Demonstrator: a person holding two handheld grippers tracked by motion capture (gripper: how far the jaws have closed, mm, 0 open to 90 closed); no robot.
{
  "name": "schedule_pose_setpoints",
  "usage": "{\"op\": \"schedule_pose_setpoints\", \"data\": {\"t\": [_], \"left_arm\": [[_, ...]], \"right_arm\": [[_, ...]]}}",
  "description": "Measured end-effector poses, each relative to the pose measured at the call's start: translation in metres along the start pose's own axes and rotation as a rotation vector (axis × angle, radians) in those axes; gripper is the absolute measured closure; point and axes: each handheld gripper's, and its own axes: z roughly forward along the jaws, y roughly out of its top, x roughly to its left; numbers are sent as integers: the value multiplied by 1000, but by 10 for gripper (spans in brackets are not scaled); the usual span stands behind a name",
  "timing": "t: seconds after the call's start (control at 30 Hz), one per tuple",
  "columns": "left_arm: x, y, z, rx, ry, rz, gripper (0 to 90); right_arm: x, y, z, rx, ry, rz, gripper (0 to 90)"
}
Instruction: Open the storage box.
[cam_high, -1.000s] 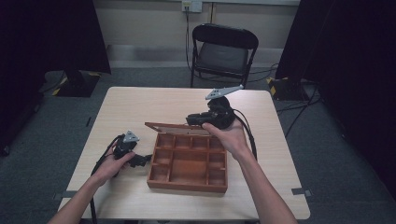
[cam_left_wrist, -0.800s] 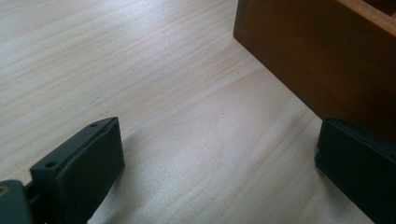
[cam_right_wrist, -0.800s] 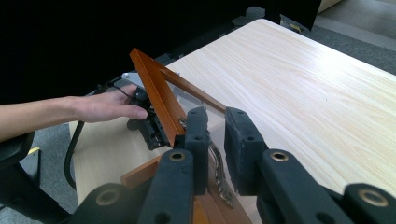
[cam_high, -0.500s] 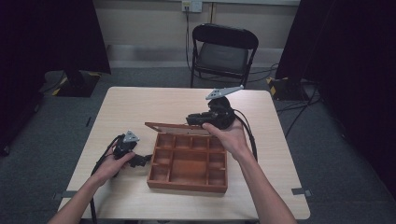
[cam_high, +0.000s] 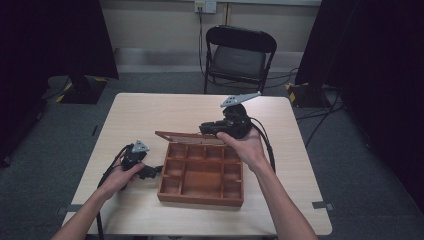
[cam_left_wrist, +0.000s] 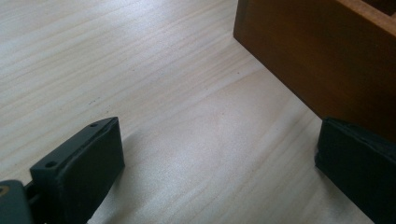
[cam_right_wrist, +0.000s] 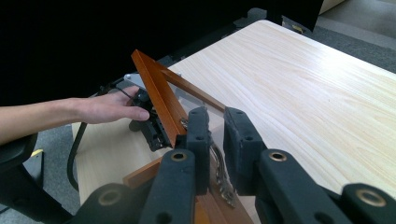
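Note:
A brown wooden box (cam_high: 200, 199) with several compartments lies in the middle of the table. Its clear-paned lid (cam_high: 186, 136) is hinged at the far side and raised. My right gripper (cam_high: 205, 128) is shut on the lid's frame (cam_right_wrist: 159, 100), with a metal clasp (cam_right_wrist: 219, 163) hanging between the pads (cam_right_wrist: 198, 135). My left gripper (cam_high: 154, 171) rests on the table at the box's left wall (cam_left_wrist: 317, 51). Its jaws (cam_left_wrist: 219, 163) stand wide open with only bare tabletop between them.
The light wood table (cam_high: 150, 115) has free room behind and to both sides of the box. A black folding chair (cam_high: 240, 55) stands beyond the far edge. Cables trail from both grippers across the table.

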Motion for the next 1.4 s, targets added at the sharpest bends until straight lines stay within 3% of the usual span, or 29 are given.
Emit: {"op": "schedule_pose_setpoints", "data": {"t": [1.4], "left_arm": [[0,0,0,0,0,0,5]], "right_arm": [[-1,1,0,1,4,3,810]]}}
